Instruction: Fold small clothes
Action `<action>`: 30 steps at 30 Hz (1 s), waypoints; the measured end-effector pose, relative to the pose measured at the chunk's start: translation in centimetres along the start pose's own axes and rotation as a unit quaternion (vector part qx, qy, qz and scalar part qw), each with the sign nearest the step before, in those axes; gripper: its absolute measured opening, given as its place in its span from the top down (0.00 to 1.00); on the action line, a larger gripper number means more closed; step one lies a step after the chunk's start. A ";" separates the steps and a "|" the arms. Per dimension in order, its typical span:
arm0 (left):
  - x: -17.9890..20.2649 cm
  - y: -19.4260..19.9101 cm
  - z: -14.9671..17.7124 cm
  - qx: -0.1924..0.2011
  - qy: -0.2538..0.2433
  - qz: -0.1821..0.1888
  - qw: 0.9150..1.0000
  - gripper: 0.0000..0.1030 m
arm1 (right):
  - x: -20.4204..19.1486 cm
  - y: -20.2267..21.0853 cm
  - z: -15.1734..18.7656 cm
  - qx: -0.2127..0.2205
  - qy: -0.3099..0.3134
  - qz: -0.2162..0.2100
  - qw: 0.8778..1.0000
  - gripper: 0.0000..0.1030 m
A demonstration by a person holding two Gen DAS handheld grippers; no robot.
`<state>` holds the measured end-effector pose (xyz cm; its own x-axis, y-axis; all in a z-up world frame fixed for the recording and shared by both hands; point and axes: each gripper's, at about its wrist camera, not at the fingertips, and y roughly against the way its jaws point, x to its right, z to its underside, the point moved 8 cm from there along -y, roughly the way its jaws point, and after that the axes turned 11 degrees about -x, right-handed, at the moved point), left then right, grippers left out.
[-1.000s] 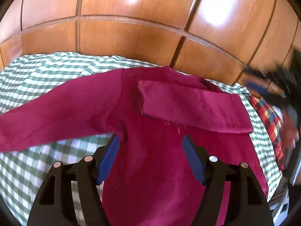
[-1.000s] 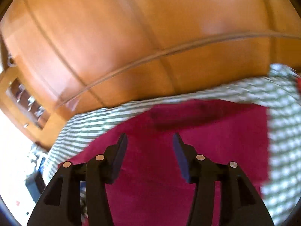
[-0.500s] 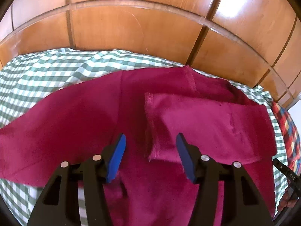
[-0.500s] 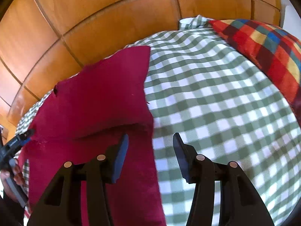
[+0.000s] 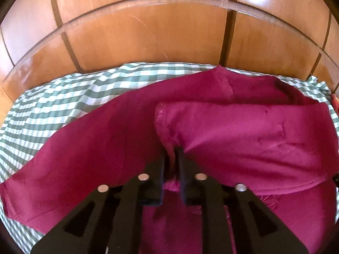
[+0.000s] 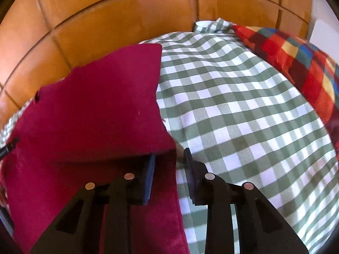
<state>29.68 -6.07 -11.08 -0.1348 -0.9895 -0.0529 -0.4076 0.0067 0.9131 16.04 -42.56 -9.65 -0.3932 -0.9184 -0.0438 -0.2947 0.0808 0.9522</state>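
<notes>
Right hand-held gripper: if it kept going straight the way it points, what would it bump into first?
Probably the right hand-held gripper would meet the edge of the red garment, already between its closing fingers, with the checked cloth just underneath. Depth is unclear.

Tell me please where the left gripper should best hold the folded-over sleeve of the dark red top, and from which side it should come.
Probably at the sleeve cuff's near corner, coming from above on the near side. That corner puckers up off the dark red top, so only one layer gets pinched. The left gripper, jaws just closing, already pinches it there.
</notes>
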 end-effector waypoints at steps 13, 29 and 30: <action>-11.8 7.6 8.1 0.054 0.151 0.048 0.986 0.41 | -5.6 6.8 2.8 0.052 0.102 -0.016 0.993 0.46; -38.8 8.8 24.0 0.032 0.439 -0.008 0.898 0.43 | -11.3 2.6 8.0 0.032 0.140 -0.016 0.990 0.21; -39.1 8.5 24.1 0.032 0.442 -0.004 0.896 0.43 | -11.3 2.5 8.1 0.033 0.139 -0.019 0.990 0.19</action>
<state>9.75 36.17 -10.95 0.6260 -0.7168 0.3072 -0.4594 -0.0206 0.8880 12.67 -28.89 -9.25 -0.1288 -0.9916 0.0147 -0.3636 0.0610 0.9295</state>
